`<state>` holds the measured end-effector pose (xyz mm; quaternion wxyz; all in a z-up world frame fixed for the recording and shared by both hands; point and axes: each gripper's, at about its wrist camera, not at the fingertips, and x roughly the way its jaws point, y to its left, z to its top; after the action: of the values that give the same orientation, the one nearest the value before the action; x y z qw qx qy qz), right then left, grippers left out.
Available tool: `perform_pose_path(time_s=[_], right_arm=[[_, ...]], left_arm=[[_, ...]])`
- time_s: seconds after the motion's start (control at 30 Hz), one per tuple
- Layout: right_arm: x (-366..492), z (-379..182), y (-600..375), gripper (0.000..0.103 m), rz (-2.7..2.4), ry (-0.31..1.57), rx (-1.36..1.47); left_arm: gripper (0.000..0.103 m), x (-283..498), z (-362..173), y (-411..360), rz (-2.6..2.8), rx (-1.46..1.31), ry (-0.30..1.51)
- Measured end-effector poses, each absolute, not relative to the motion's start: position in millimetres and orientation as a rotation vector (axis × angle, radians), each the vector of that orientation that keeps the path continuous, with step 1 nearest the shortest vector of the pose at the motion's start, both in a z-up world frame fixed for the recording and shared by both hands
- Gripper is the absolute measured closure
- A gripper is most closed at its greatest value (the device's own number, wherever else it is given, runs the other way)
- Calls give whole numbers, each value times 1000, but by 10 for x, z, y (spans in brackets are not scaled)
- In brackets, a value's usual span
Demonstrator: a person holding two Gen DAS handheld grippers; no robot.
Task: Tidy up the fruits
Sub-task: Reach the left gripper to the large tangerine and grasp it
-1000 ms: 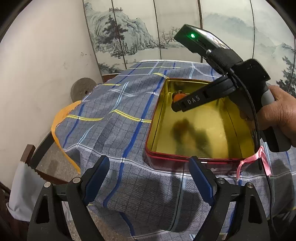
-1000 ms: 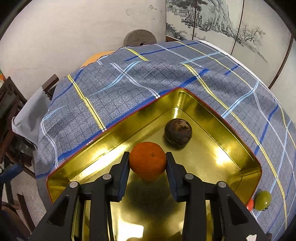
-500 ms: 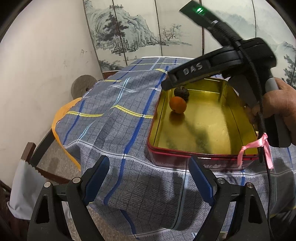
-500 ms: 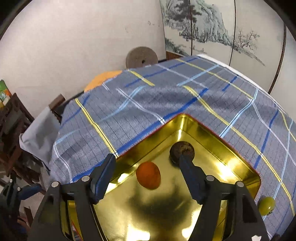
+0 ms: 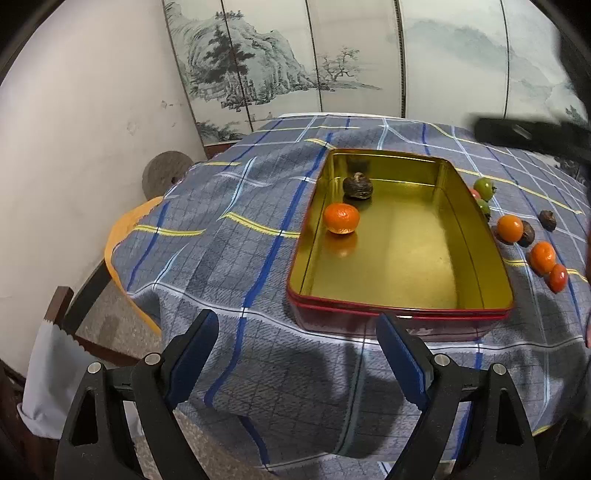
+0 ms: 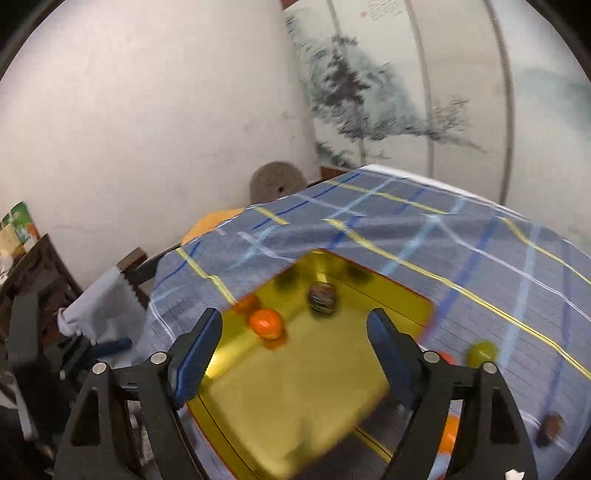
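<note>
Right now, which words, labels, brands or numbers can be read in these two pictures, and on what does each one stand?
No text can be read with certainty.
Painted screen: small writing and a red mark near its top, too blurred to read.
Colourful box at the left edge: print too small to read.
Red tin: pale marks on its front wall, partly hidden, unreadable.
</note>
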<state>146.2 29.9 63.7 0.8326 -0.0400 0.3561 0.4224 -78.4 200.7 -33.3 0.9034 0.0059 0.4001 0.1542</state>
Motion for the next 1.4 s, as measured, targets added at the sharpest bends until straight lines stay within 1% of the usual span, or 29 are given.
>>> perform_pose_path(time_s=[0.13,0.37,0.5,0.6,0.73,0.9,0.97,1.07,1.1,1.13,1.3,1.4], right_arm=[[1345,590,-390,21,761,733,-110],[1343,301,-1890,21,410,795,-107],[1392,93,-2494,21,254,834,-105],[1407,-31,-2877,21,207,854,-41],[1442,-168,-3113,21,189,875,34],[1413,-158,-3201,21,216,852,107],[1409,-147,-3216,20,228,847,124],[1409,-141,-3222,18,244,839,141],[1410,-139,-3226,18,249,837,146],[1405,-137,-3234,17,255,834,151],[1392,-114,-3245,16,275,819,170],[1390,-109,-3259,16,280,814,181]], left_arm=[[16,-788,-276,1918,309,37,815],[16,-720,-130,1600,179,71,800],[16,-609,-15,1302,79,84,792],[16,-487,67,1071,-19,70,799],[16,-257,146,744,-131,37,831],[17,126,72,386,-247,-54,912],[22,281,-6,241,-253,-48,929],[31,518,-188,94,-256,-55,981],[36,580,-252,60,-250,-58,996],[38,637,-321,31,-241,-60,1012],[39,786,-620,-8,-233,-112,1079],[40,804,-694,6,-253,-165,1067]])
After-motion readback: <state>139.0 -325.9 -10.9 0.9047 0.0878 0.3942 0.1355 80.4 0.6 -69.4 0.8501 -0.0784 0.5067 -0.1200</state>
